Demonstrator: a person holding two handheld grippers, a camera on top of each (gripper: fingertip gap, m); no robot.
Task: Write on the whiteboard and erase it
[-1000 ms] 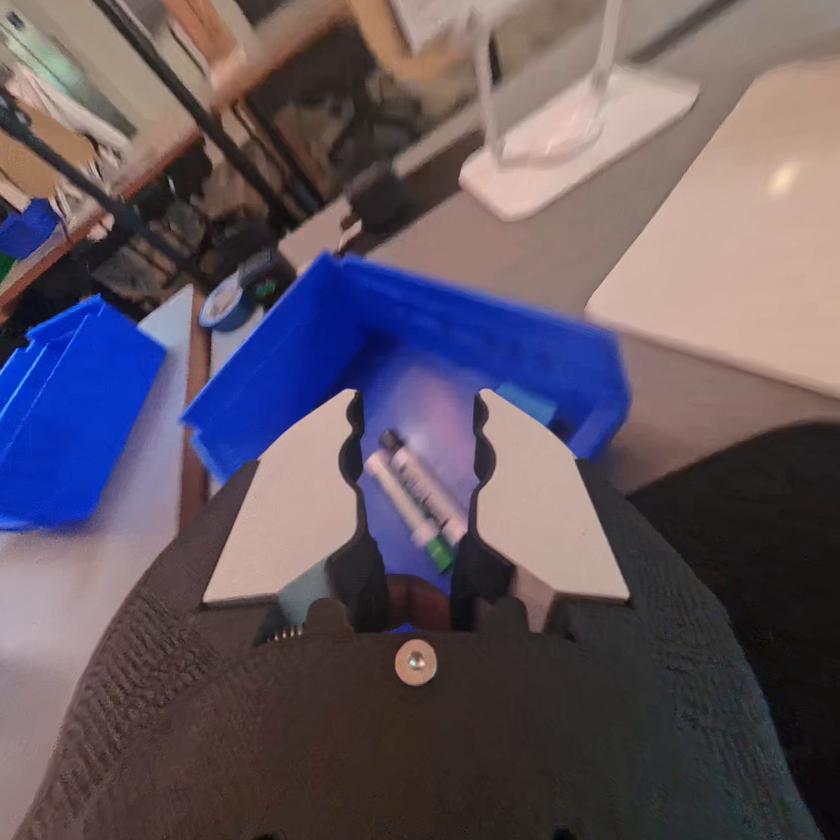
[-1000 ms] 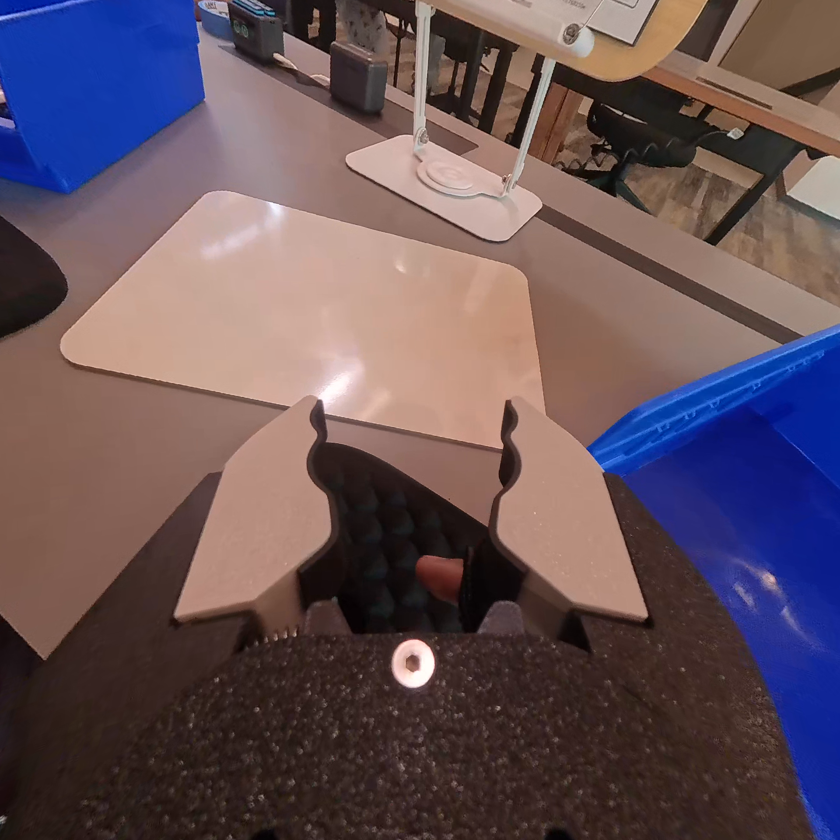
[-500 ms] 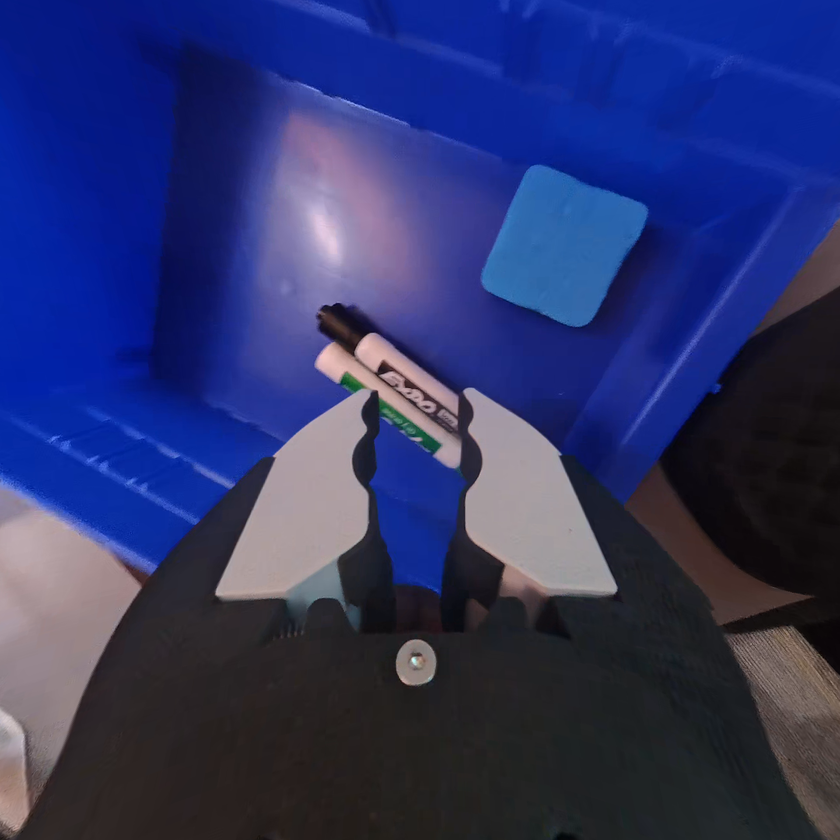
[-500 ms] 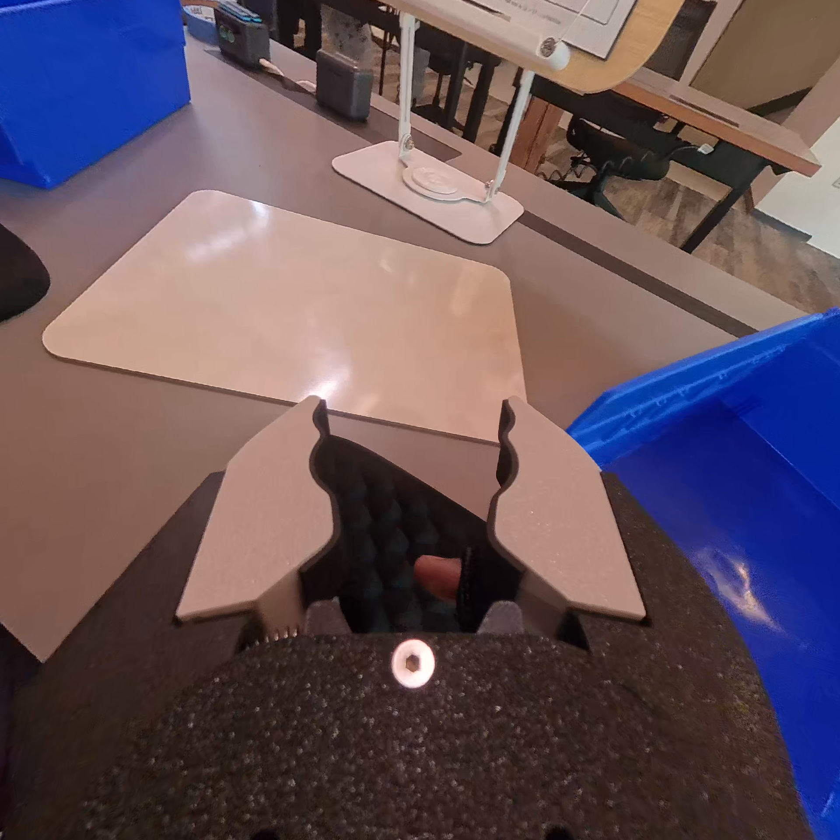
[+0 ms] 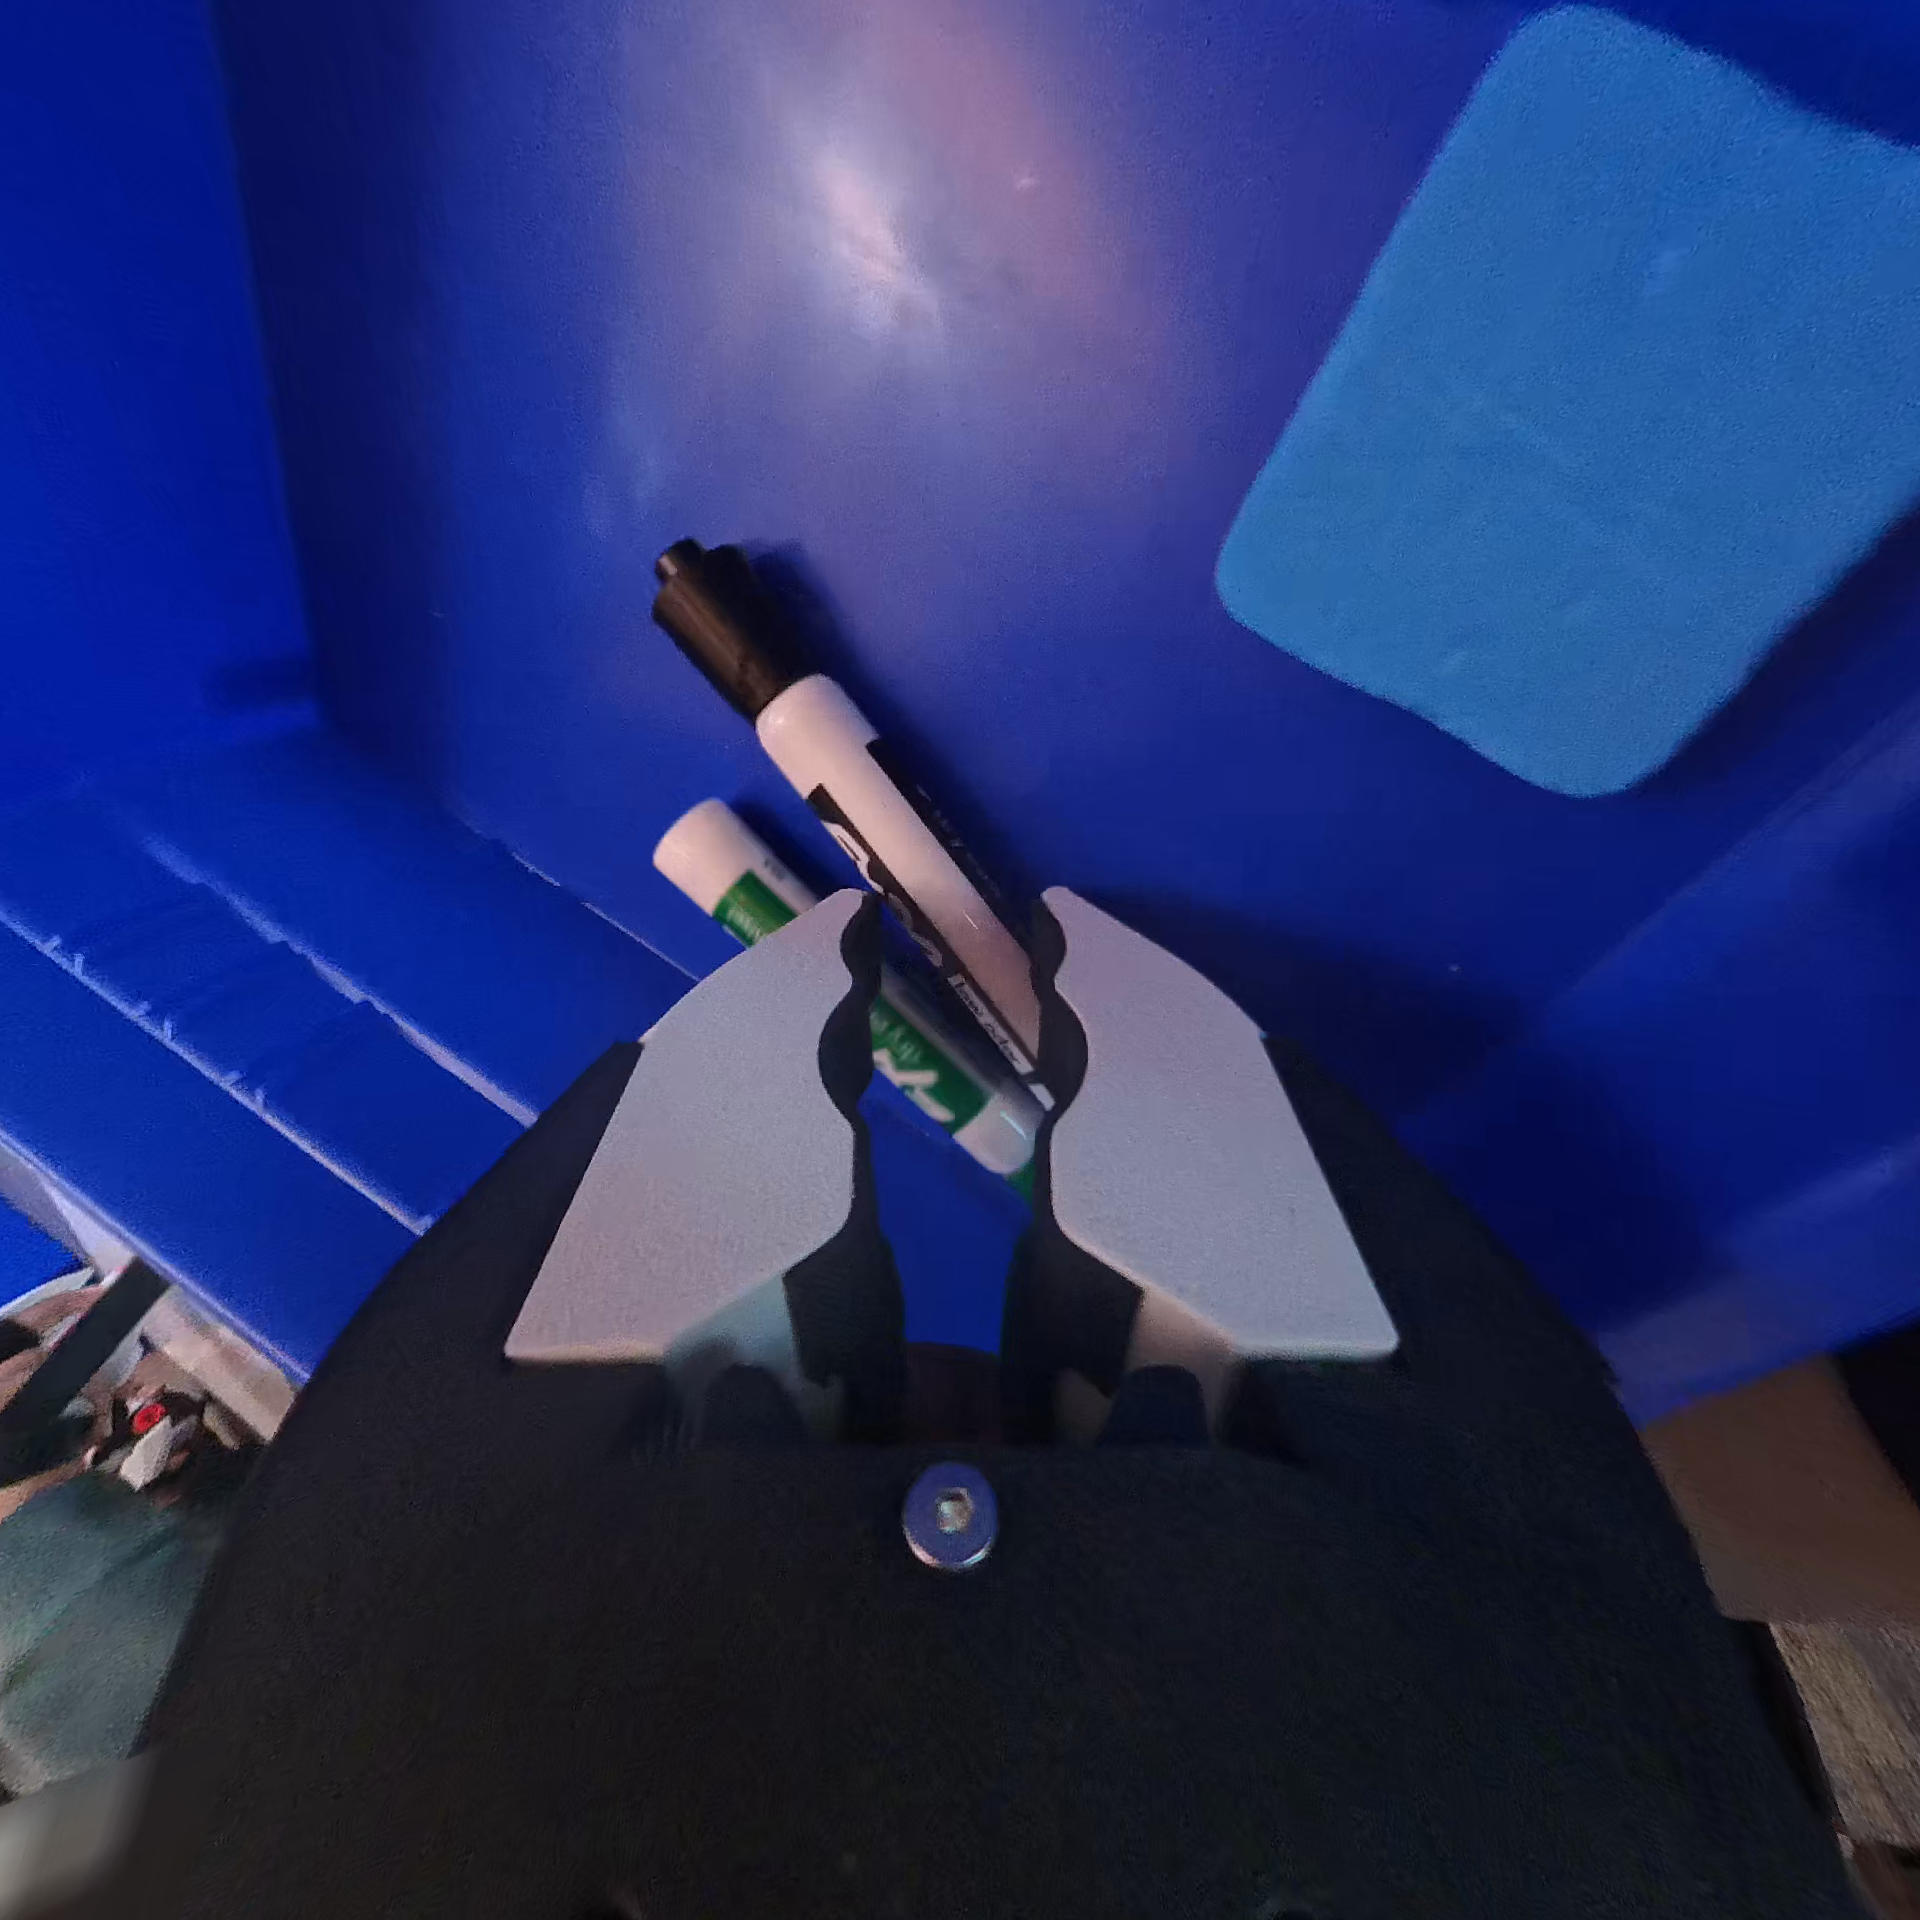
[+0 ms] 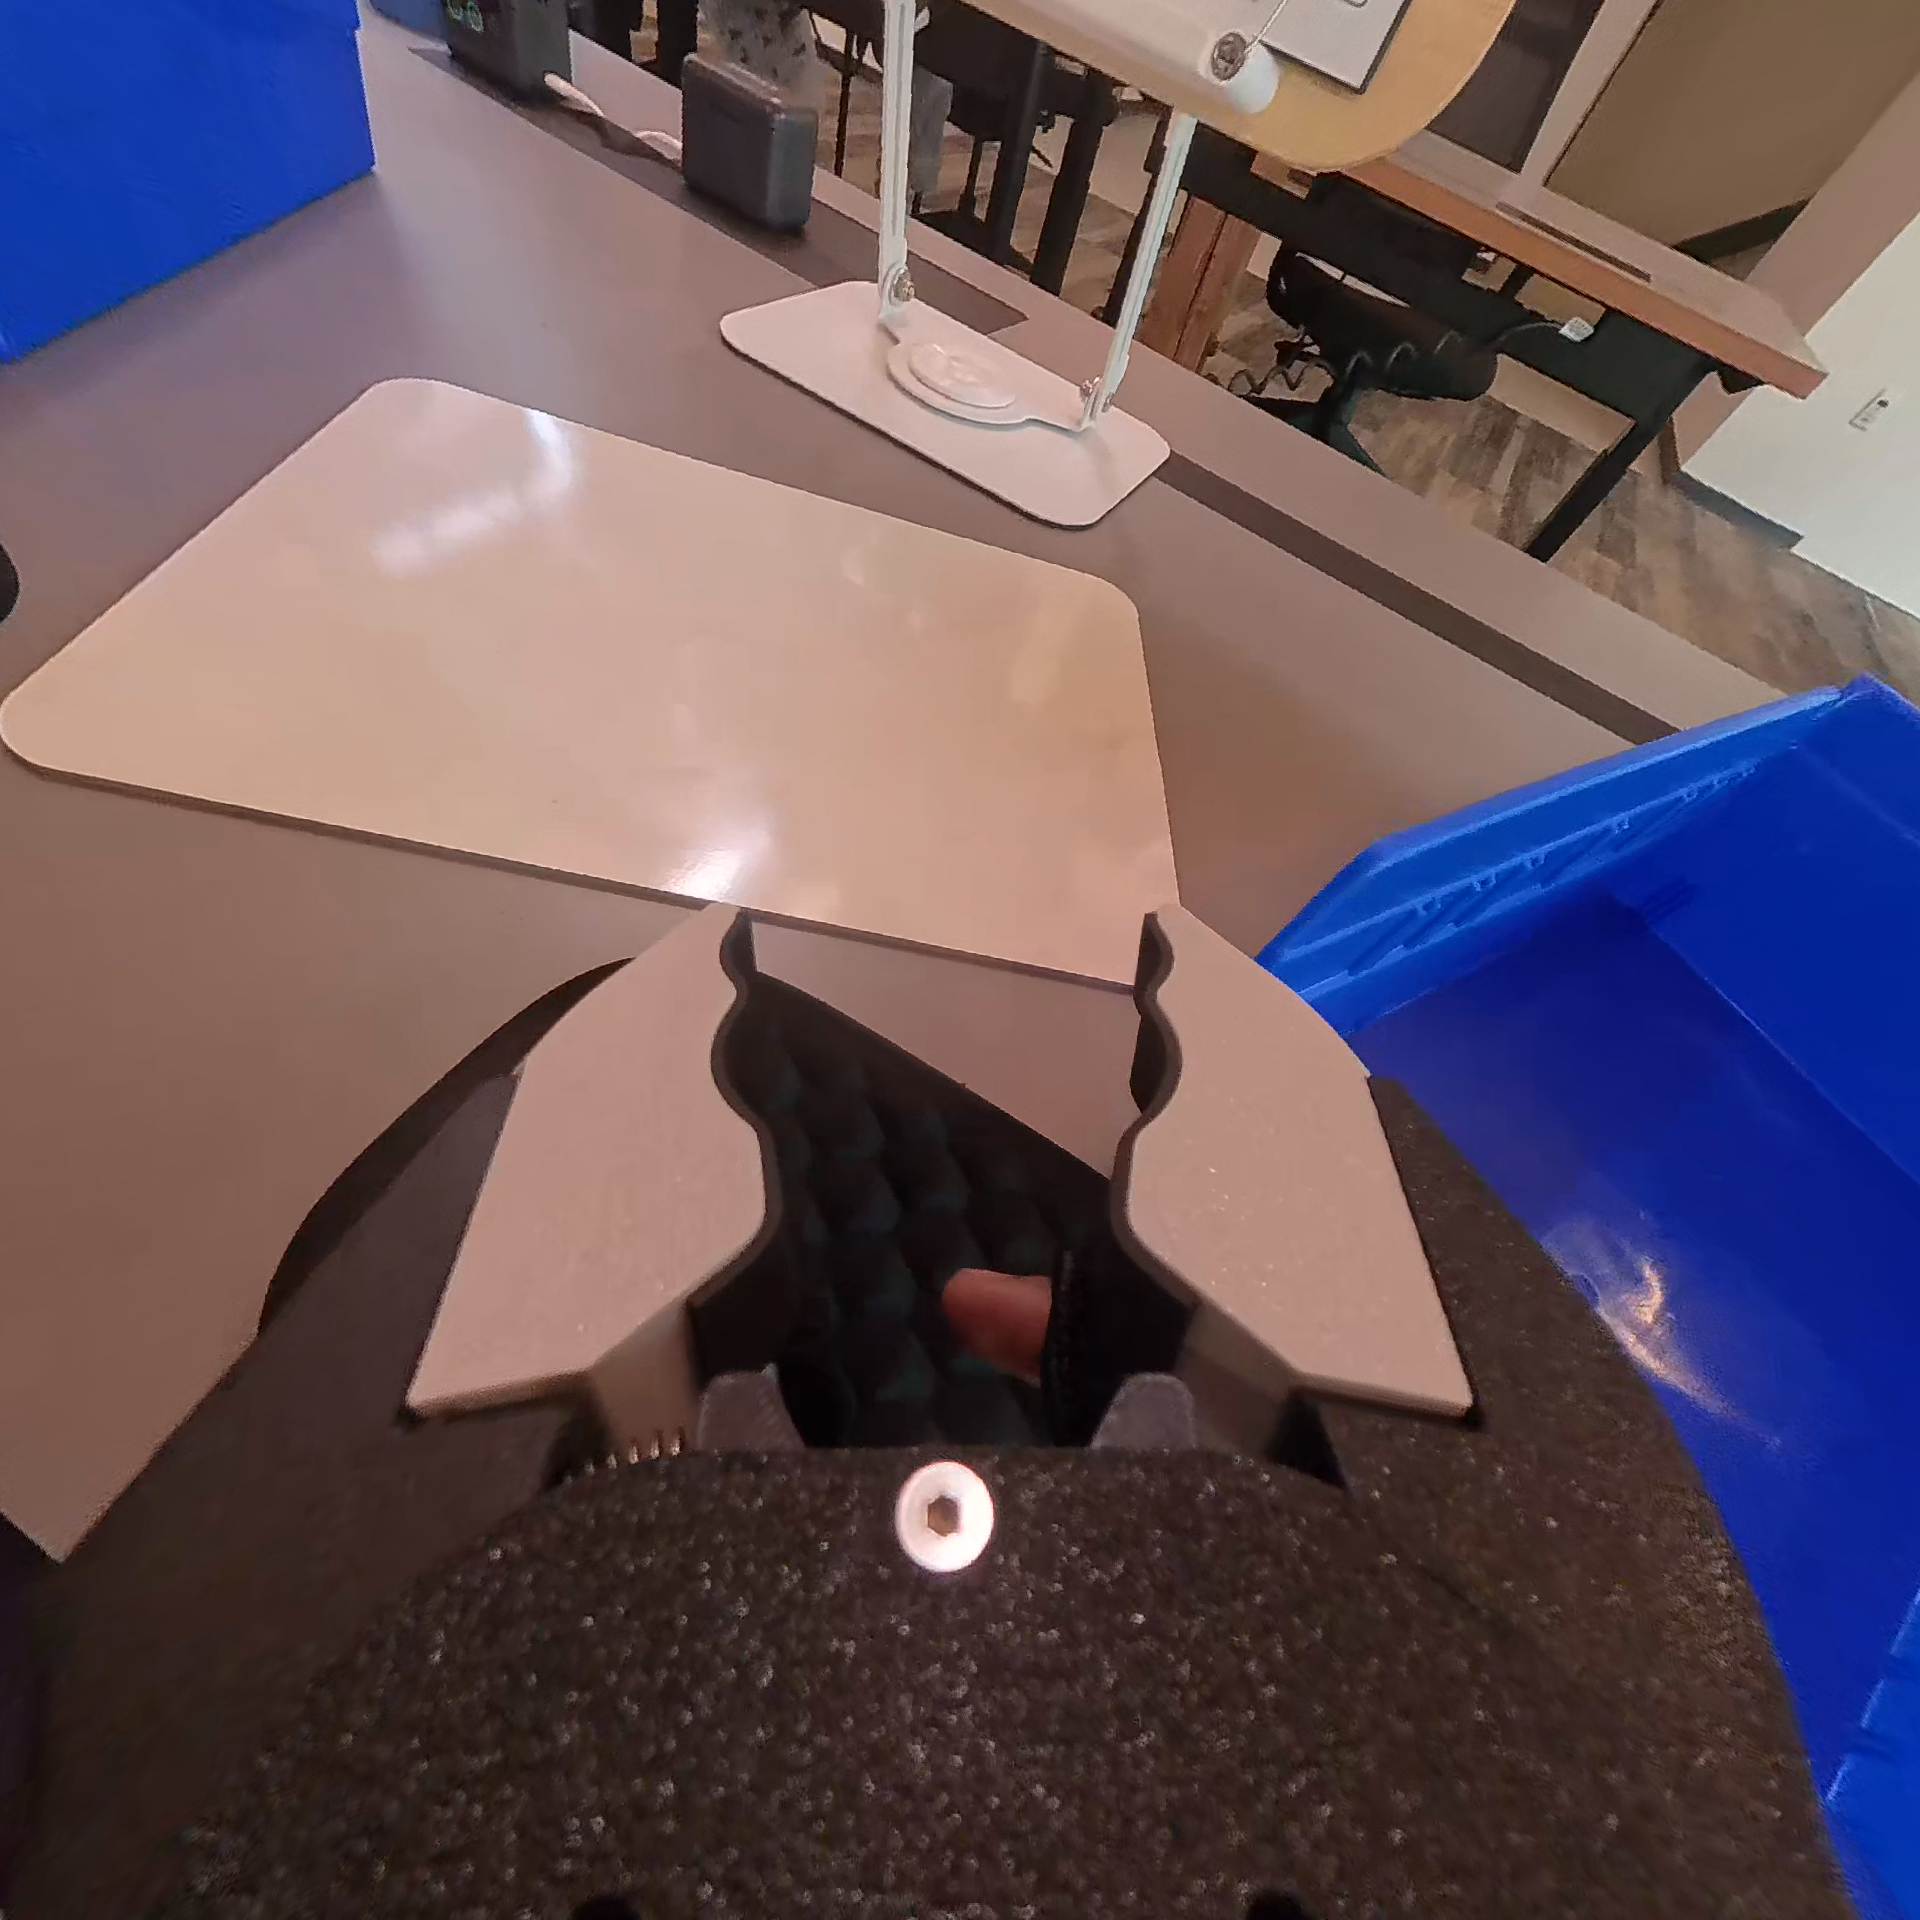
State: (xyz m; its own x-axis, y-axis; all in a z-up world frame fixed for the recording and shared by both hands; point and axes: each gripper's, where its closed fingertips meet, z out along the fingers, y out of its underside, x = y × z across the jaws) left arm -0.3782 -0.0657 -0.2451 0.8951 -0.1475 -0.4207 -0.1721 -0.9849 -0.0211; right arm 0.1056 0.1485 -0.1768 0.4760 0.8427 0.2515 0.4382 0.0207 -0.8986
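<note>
Left gripper point(image 5: 951, 914) fingers nearly closed around black marker point(image 5: 883, 831) in blue bin point(image 5: 416, 520); contact unclear. Right gripper point(image 6: 940, 935) wide open, empty, near whiteboard point(image 6: 623, 665)

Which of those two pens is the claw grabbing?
The black-capped pen, tilted up between the left claw; the green-labelled pen lies beneath.

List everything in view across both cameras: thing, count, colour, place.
black-capped marker: 1, white barrel, in the bin, between the left fingers
green marker: 1, white and green, in the bin beside the black-capped one
eraser: 1, light blue, bin floor, apart from the markers
left bin: 1, blue
whiteboard: 1, white, blank, flat on the table
table: 1, grey
stand: 1, white, beyond the whiteboard
right bin: 1, blue, right of the whiteboard
left gripper: nearly shut around the black-capped marker
right gripper: open, empty
</note>
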